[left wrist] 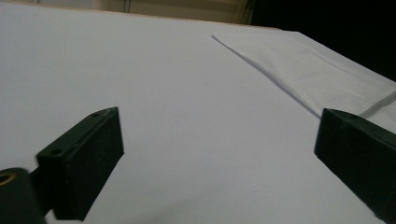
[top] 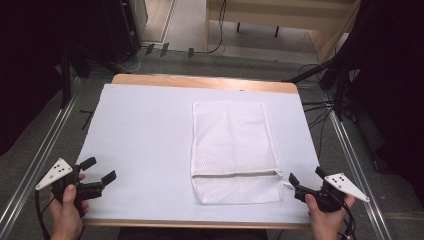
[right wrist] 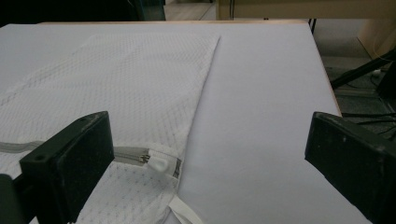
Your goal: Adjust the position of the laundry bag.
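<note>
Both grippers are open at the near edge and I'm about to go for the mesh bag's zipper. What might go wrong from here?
The zipper pull is small and lies flat at the mesh bag's right edge, so the right gripper may pinch mesh along with it or miss. The bag lies loose on the smooth white table cover, so a one-sided tug could drag it instead of opening it. The left gripper sits well away from the bag, too far to steady it yet.

mesh bag [left wrist: 322,70]: right part cut by frame edge | right tongs [right wrist: 205,154]: outer jaw cropped at corner
</note>
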A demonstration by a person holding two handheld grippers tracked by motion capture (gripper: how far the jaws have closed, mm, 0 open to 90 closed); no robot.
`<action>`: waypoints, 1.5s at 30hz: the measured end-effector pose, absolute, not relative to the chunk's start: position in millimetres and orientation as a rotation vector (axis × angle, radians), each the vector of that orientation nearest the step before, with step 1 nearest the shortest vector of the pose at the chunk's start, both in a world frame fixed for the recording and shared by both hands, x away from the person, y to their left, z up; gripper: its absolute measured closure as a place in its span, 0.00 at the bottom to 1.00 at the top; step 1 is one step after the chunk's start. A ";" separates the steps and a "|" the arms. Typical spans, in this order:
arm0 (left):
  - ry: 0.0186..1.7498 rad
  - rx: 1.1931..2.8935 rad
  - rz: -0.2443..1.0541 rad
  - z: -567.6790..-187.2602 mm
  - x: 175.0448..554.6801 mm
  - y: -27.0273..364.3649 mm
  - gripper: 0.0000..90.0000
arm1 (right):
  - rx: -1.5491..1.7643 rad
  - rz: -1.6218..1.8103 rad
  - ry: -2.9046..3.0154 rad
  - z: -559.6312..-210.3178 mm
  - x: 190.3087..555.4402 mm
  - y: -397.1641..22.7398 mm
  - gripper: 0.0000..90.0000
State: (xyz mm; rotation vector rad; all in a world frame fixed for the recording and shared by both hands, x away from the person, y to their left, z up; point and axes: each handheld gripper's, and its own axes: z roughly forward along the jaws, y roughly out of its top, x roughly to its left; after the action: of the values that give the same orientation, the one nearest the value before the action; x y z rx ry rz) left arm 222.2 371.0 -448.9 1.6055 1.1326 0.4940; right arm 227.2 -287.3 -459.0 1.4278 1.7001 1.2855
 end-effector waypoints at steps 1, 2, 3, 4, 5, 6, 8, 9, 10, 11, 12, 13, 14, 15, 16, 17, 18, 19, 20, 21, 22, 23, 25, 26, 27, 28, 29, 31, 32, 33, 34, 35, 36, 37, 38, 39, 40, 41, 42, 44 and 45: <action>1.134 1.607 0.492 -448.7 222.1 369.4 0.06 | 1.434 1.292 1.697 -459.4 227.7 -287.8 0.01; 1.134 1.607 0.492 -448.7 222.1 369.4 0.06 | 1.434 1.292 1.697 -459.4 227.7 -287.8 0.01; 1.129 1.600 0.486 -448.5 222.5 367.1 0.06 | 1.433 1.290 1.696 -459.9 228.3 -288.7 0.02; 1.129 1.589 0.473 -448.2 222.8 365.7 0.06 | 1.440 1.282 1.688 -460.2 228.5 -289.3 0.02; 1.141 1.557 0.440 -447.1 226.6 358.7 0.06 | 1.449 1.287 1.669 -460.5 227.5 -290.6 0.04; 1.141 1.557 0.440 -447.1 226.6 358.7 0.08 | 1.452 1.295 1.667 -460.4 227.3 -291.1 0.04; 1.150 1.551 0.431 -442.5 233.6 345.0 0.15 | 1.455 1.311 1.664 -460.0 227.2 -291.2 0.04; 1.151 1.560 0.448 -439.3 236.9 333.8 0.17 | 1.451 1.312 1.660 -457.6 226.1 -288.8 0.04; 1.145 1.573 0.446 -438.0 238.8 327.1 0.17 | 1.451 1.312 1.660 -457.6 226.1 -288.8 0.04; 1.130 1.600 0.444 -436.7 241.6 316.2 0.18 | 1.444 1.308 1.662 -456.7 225.7 -287.7 0.04; 1.129 1.614 0.454 -436.5 243.1 310.0 0.21 | 1.435 1.307 1.663 -455.4 225.2 -285.7 0.04; 1.137 1.624 0.454 -436.6 245.8 301.8 0.24 | 1.433 1.308 1.665 -454.8 224.8 -284.4 0.04; 1.138 1.635 0.441 -437.1 249.4 294.7 0.26 | 1.427 1.304 1.666 -454.2 224.6 -282.9 0.05; 1.140 1.662 0.415 -438.2 257.1 280.5 0.31 | 1.421 1.302 1.676 -453.6 224.0 -280.7 0.05; 1.140 1.662 0.415 -438.2 257.1 280.5 0.34 | 1.424 1.302 1.677 -453.6 224.0 -279.7 0.05; 1.136 1.681 0.397 -439.0 261.2 273.5 0.35 | 1.421 1.301 1.680 -453.7 224.2 -279.2 0.06; 1.140 1.702 0.397 -439.8 264.5 266.7 0.35 | 1.421 1.301 1.680 -453.7 224.2 -279.2 0.06; 1.150 1.721 0.391 -441.7 270.5 254.1 0.40 | 1.423 1.299 1.683 -454.2 224.7 -278.3 0.06; 1.150 1.739 0.386 -442.3 273.4 248.1 0.41 | 1.427 1.297 1.686 -454.6 224.8 -277.8 0.06; 1.150 1.739 0.386 -442.3 273.4 248.1 0.43 | 1.427 1.297 1.686 -454.6 224.8 -277.8 0.06; 1.157 1.748 0.369 -443.1 276.7 241.9 0.43 | 1.425 1.295 1.693 -455.1 225.0 -277.5 0.07; 1.173 1.765 0.344 -444.1 281.4 233.9 0.45 | 1.421 1.289 1.698 -455.6 224.9 -277.2 0.07; 1.195 1.791 0.316 -447.8 292.1 216.2 0.51 | 1.428 1.289 1.704 -456.6 224.9 -276.8 0.08; 1.194 1.799 0.301 -449.7 296.4 210.3 0.52 | 1.430 1.289 1.703 -456.7 224.9 -276.5 0.08; 1.200 1.801 0.284 -451.5 300.1 204.3 0.54 | 1.426 1.287 1.704 -456.8 225.0 -276.2 0.08; 1.200 1.801 0.284 -451.5 300.1 204.3 0.54 | 1.426 1.287 1.704 -456.8 225.0 -276.2 0.08; 1.200 1.806 0.270 -453.7 304.0 199.0 0.56 | 1.427 1.286 1.710 -456.9 224.6 -274.6 0.09; 1.217 1.813 0.274 -456.4 308.6 189.6 0.59 | 1.411 1.272 1.723 -457.3 224.7 -273.2 0.10; 1.229 1.806 0.274 -457.4 309.9 185.1 0.59 | 1.411 1.272 1.723 -457.3 224.7 -273.2 0.10; 1.233 1.819 0.279 -458.4 312.0 180.0 0.60 | 1.410 1.262 1.726 -457.4 224.6 -272.1 0.10; 1.237 1.833 0.287 -459.0 313.7 176.0 0.60 | 1.406 1.260 1.727 -457.7 224.8 -271.7 0.10; 1.238 1.840 0.287 -459.7 315.5 172.6 0.61 | 1.406 1.261 1.728 -457.9 225.0 -271.8 0.10; 1.241 1.841 0.279 -460.5 317.6 169.7 0.62 | 1.408 1.262 1.729 -458.0 225.1 -272.0 0.10; 1.247 1.844 0.275 -461.0 319.1 167.7 0.62 | 1.410 1.263 1.728 -458.0 225.0 -272.1 0.11; 1.254 1.848 0.275 -461.6 321.4 165.4 0.62 | 1.410 1.263 1.727 -457.9 224.9 -272.2 0.11; 1.275 1.844 0.267 -462.6 325.1 162.0 0.63 | 1.410 1.265 1.724 -457.3 224.3 -272.3 0.11; 1.280 1.837 0.255 -463.6 326.8 161.7 0.63 | 1.406 1.267 1.722 -457.2 224.1 -272.5 0.12; 1.291 1.829 0.236 -464.7 328.2 161.1 0.63 | 1.406 1.268 1.721 -457.0 223.7 -272.7 0.12; 1.297 1.832 0.229 -465.8 329.4 160.3 0.63 | 1.405 1.267 1.720 -456.9 223.5 -273.0 0.12; 1.302 1.835 0.222 -467.8 331.4 158.2 0.64 | 1.405 1.267 1.722 -457.3 223.4 -273.5 0.12; 1.311 1.831 0.214 -468.8 332.2 157.1 0.64 | 1.406 1.267 1.724 -457.5 223.6 -273.8 0.12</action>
State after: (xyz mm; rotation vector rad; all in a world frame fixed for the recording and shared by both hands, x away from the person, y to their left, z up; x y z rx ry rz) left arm 332.2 157.1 -468.8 1.8314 1.3109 0.2141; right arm 223.6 -273.8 -457.5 1.4056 1.7239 1.2673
